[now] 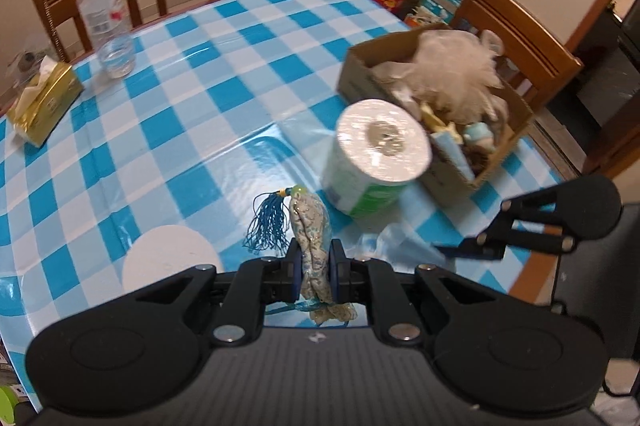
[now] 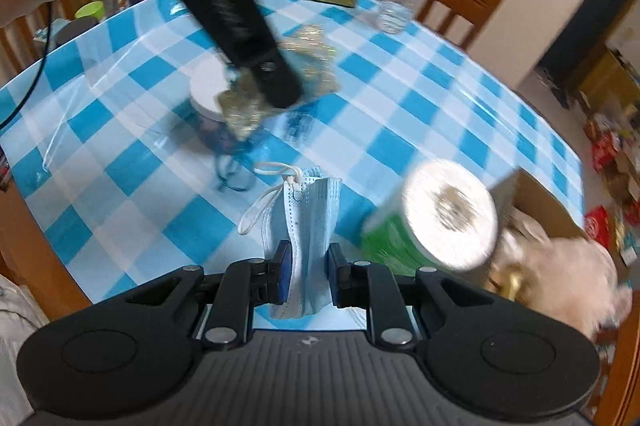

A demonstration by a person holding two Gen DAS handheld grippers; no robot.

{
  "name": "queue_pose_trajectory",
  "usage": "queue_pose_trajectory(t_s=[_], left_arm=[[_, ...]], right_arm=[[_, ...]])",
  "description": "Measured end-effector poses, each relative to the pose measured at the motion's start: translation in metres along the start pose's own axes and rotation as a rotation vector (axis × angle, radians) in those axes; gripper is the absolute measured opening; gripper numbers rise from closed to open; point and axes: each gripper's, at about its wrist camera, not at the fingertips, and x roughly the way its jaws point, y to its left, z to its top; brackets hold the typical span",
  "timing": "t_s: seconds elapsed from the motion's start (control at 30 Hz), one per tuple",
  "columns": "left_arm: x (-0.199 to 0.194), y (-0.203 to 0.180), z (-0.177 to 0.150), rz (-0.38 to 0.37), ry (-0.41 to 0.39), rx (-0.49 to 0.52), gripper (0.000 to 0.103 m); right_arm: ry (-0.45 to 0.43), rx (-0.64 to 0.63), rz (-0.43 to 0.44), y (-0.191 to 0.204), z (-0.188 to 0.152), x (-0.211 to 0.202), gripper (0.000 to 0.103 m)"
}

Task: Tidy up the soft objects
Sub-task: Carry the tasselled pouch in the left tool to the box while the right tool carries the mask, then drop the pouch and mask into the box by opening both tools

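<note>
Your left gripper (image 1: pixel 314 266) has its jaws clamped on one patterned cloth pouch (image 1: pixel 310 226), held above the near edge of the table (image 1: pixel 224 73); its long axis runs straight out along the fingers, blue tassel (image 1: pixel 269 224) at the far end. Your right gripper (image 2: pixel 308 274) is clamped on one folded blue face mask (image 2: pixel 310 222), also lengthwise along the fingers, its white ear loop (image 2: pixel 260 205) hanging left. One toilet roll (image 1: pixel 376 153) stands upright, just beside one cardboard box (image 1: pixel 432 93) of soft things at the table's right edge. One water bottle (image 1: pixel 105 17) and one tissue pack (image 1: pixel 44 97) sit near the far left edge
</note>
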Motion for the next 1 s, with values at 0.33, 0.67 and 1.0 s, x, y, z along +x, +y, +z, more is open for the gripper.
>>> queue_pose_trajectory(t_s=[0.33,0.67,1.0], left_arm=[[0.001,-0.063,0.027,-0.004,-0.036,0.004,0.011],[0.022,-0.122,0.076,0.011,-0.073,0.028,0.011],[0.057,-0.149,0.127,0.012,-0.097,0.028,0.011]], right_arm=[[-0.025,0.079,-0.083,-0.076,-0.047,-0.030,0.022],[-0.055,0.129,-0.132,-0.159,-0.076,-0.018,0.022],[-0.107,0.221,-0.113,-0.200,-0.095,0.001,0.089]])
